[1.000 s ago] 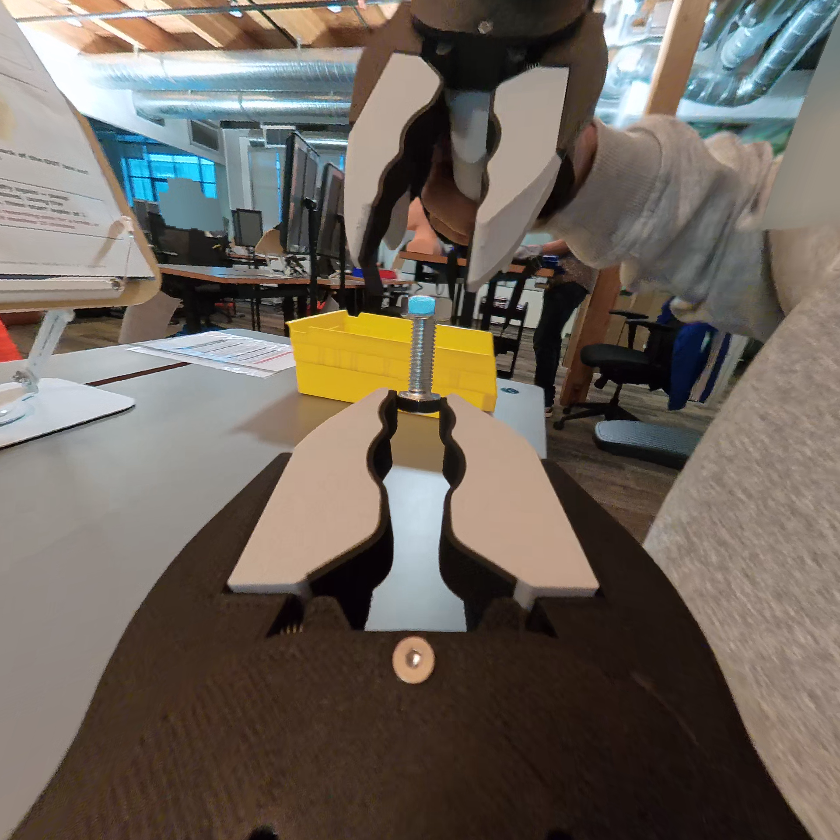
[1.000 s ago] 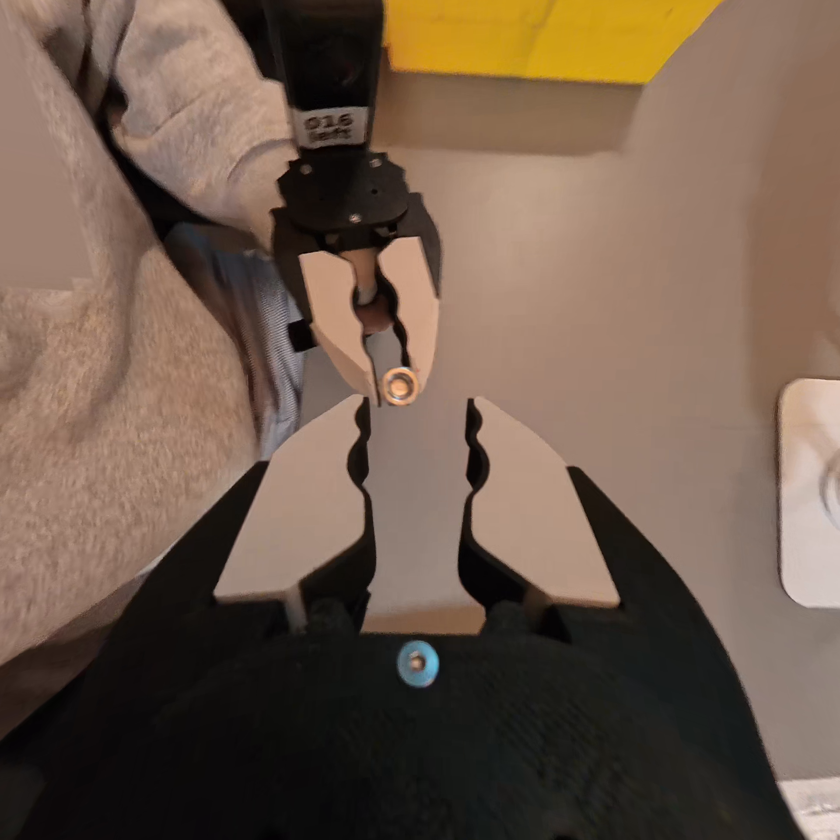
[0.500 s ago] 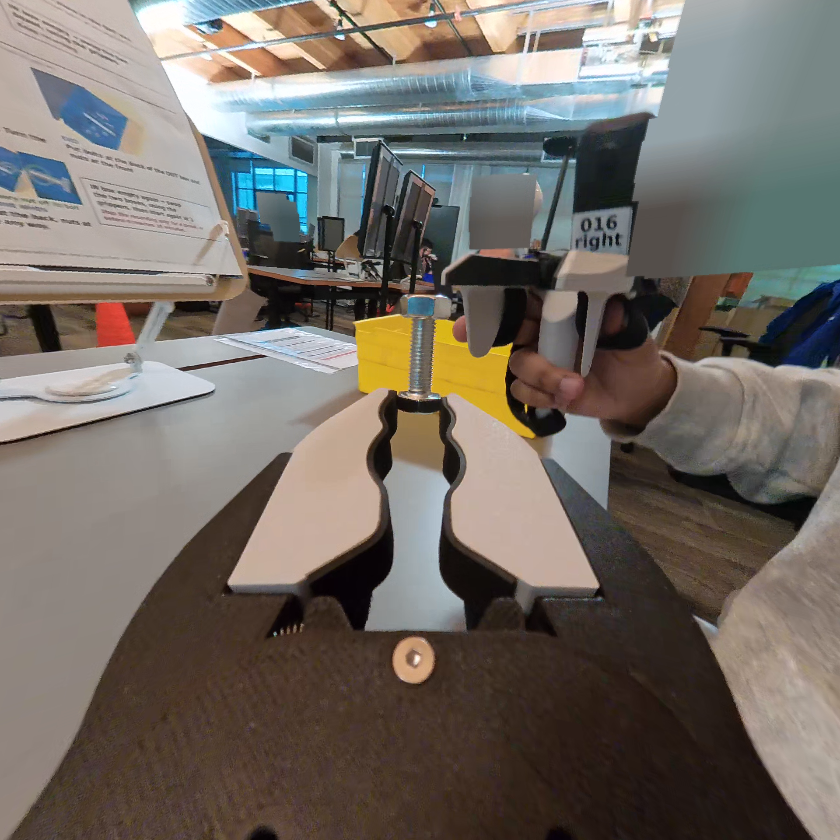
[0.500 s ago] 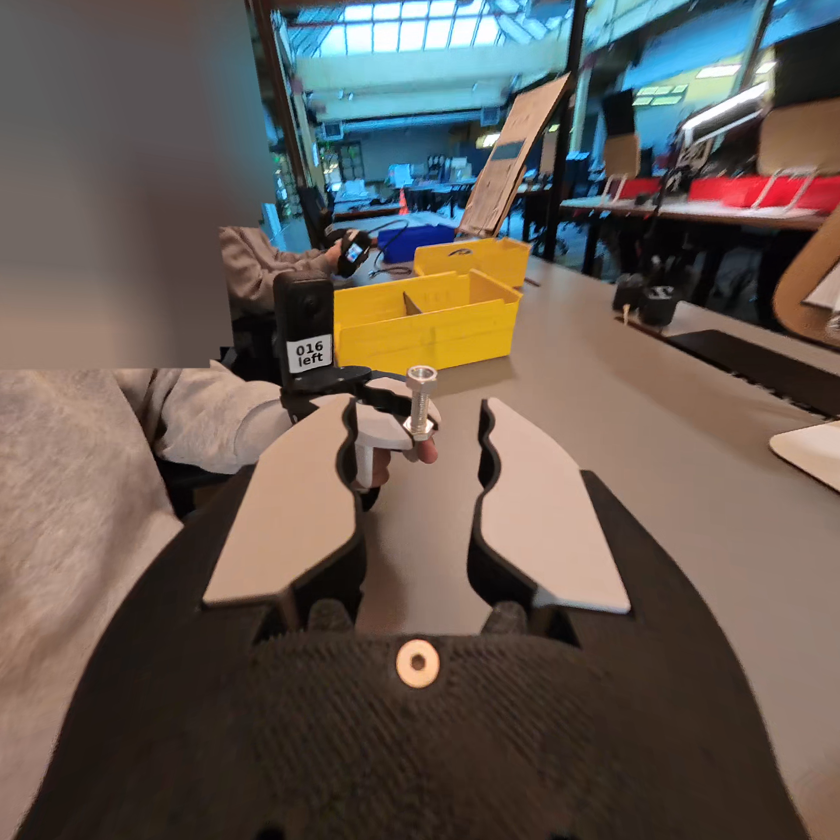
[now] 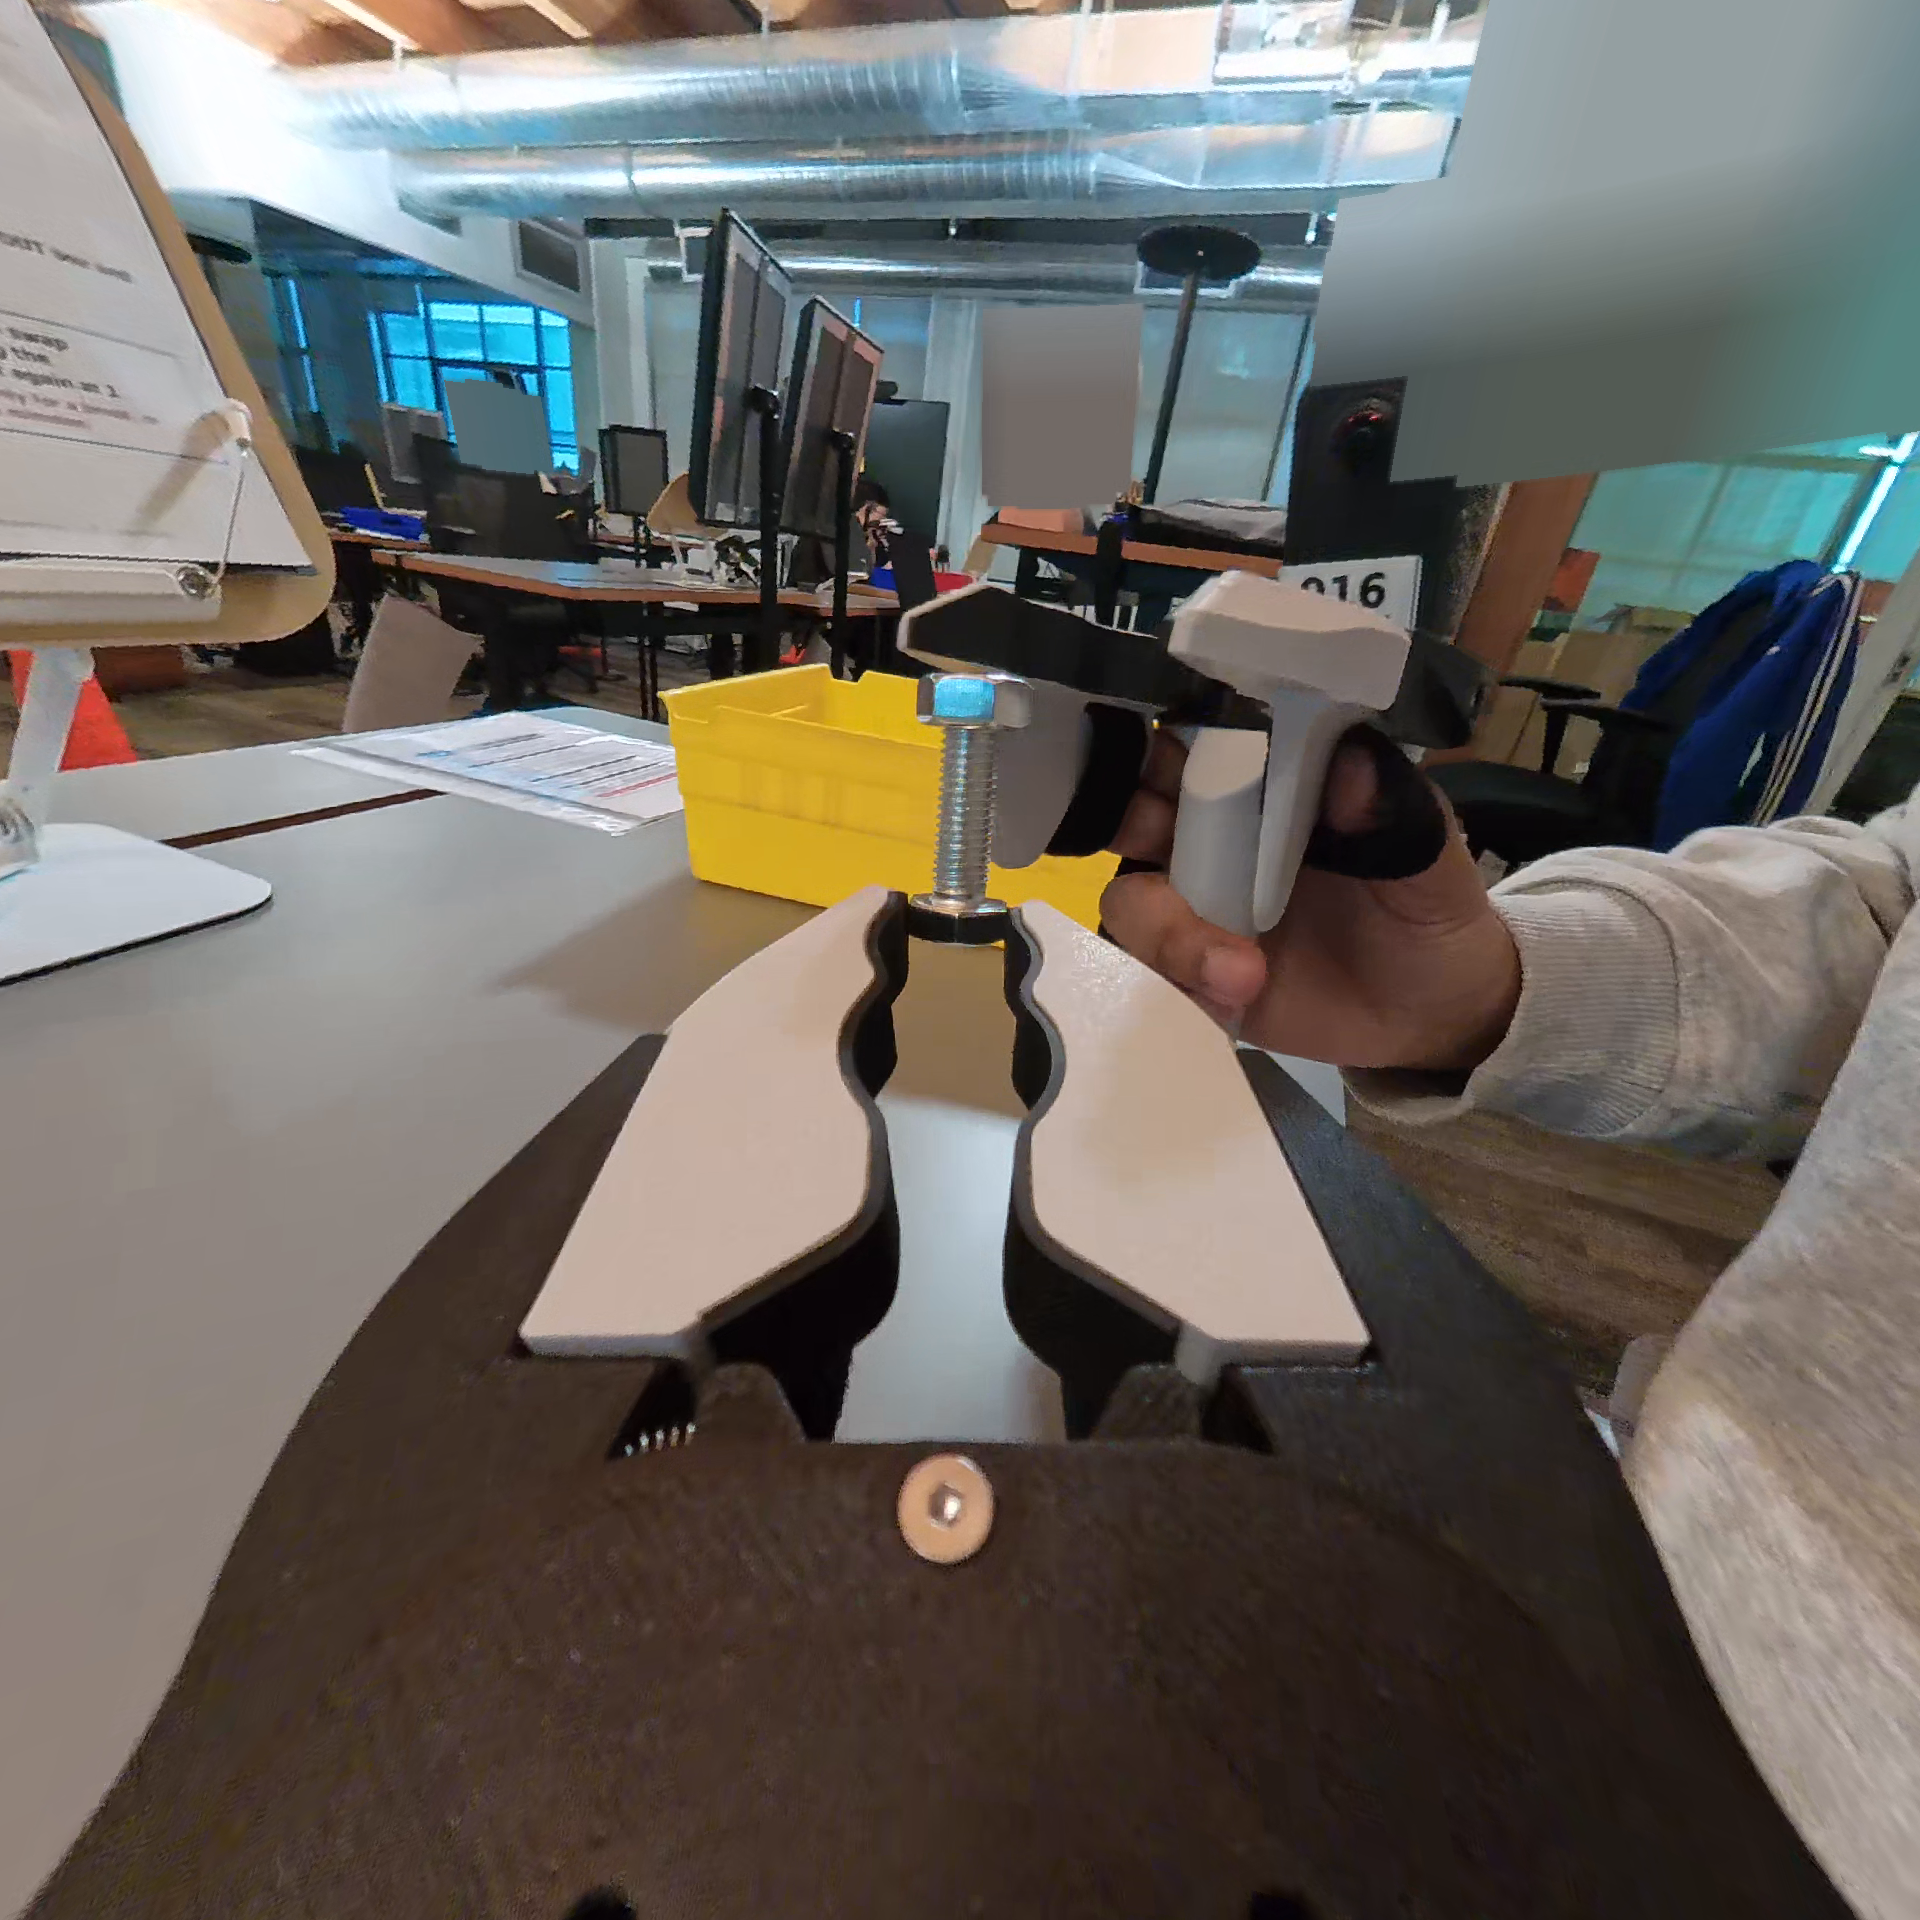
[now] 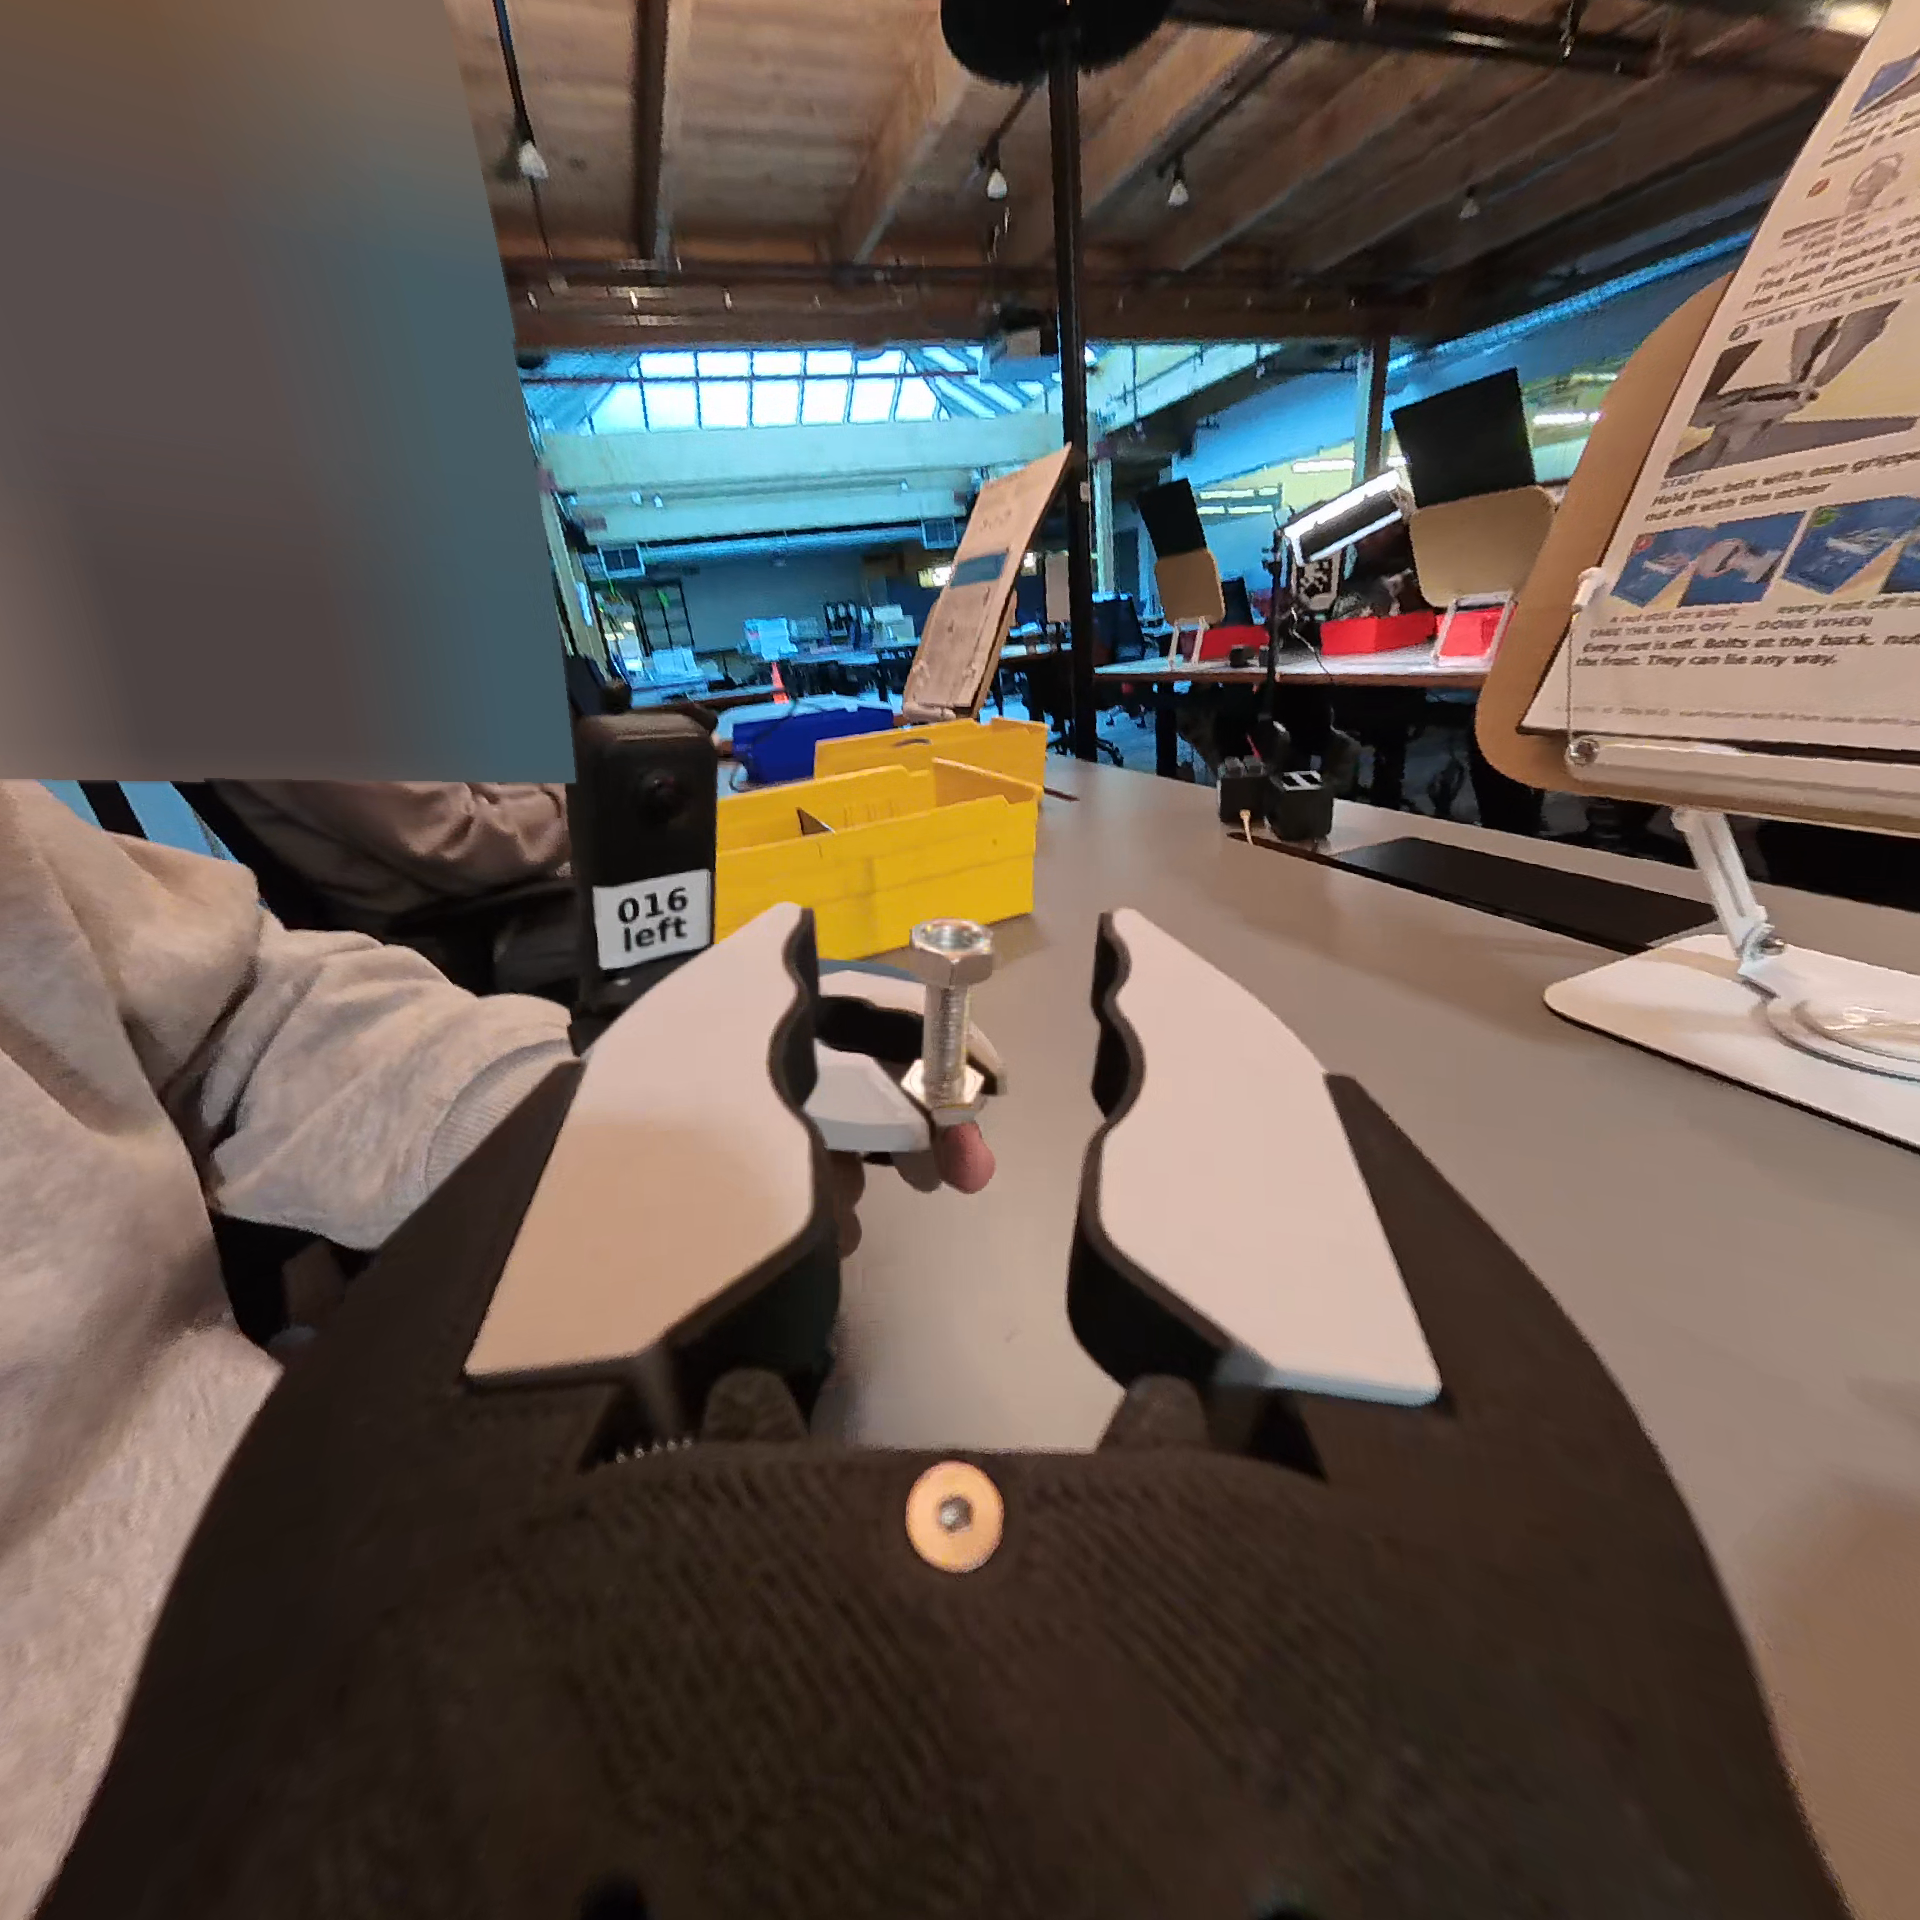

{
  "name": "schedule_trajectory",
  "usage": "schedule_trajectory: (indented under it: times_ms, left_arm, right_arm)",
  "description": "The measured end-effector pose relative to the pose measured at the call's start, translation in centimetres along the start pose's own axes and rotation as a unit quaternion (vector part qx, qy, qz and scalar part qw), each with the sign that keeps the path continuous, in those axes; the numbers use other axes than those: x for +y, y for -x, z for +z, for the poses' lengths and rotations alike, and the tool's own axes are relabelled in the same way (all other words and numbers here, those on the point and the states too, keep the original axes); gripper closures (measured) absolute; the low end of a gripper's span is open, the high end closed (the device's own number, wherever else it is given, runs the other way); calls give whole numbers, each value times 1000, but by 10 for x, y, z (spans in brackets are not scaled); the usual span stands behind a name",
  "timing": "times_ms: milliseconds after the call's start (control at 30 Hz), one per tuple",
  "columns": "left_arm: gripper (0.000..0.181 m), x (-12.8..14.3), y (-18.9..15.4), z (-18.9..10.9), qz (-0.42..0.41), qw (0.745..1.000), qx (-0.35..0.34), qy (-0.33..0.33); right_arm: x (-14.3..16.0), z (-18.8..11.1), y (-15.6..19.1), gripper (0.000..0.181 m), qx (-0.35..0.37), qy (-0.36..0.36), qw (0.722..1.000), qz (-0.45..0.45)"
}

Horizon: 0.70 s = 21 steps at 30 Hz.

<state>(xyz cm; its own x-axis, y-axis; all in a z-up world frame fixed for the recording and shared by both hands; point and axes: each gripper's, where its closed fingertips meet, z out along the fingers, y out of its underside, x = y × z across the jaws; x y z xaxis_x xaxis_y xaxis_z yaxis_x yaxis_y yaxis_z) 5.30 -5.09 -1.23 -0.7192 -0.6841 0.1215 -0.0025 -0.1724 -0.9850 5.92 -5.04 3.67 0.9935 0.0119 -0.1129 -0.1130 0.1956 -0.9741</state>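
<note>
A silver bolt (image 5: 964,800) stands upright, hex head up, with a nut (image 5: 958,920) on its lower end. My left gripper (image 5: 956,914) is shut on the nut and holds the bolt above the grey table (image 5: 312,1039). In the right wrist view the bolt (image 6: 945,1013) and nut (image 6: 940,1086) show between my right gripper's fingers, farther off. My right gripper (image 6: 951,925) is open and empty, level with the bolt and facing it. In the left wrist view the right gripper (image 5: 1127,800) is just right of and behind the bolt, held by a hand (image 5: 1351,966).
A yellow divided bin (image 5: 790,790) sits on the table behind the bolt, and also shows in the right wrist view (image 6: 883,852). A sheet stand (image 6: 1766,520) on a white base (image 5: 104,894) stands at the side. A paper sheet (image 5: 520,758) lies flat. My hands' fingertips stand some 5 cm from each other.
My right gripper was above the bolt pointing down. It has swung down and now faces the bolt from the side, still open. My left gripper has kept hold of the nut.
</note>
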Motion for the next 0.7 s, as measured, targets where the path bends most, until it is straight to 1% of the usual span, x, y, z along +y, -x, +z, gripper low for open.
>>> schedule_trajectory:
  times_ms: [167,300,467,700]
  left_arm:
    - [163,4,-3,-8,-34,999,15,-1]
    - [163,5,-6,-10,-37,999,29,0]
    - [163,7,1,-12,-39,999,26,0]
    - [163,2,12,-15,-48,999,14,-10]
  right_arm:
    - [8,11,11,116,-19,-3,999,26]
    - [15,20,24,108,-28,9,1000,11]
    - [21,25,35,104,-40,19,999,-1]
    - [19,21,33,108,-44,8,999,22]
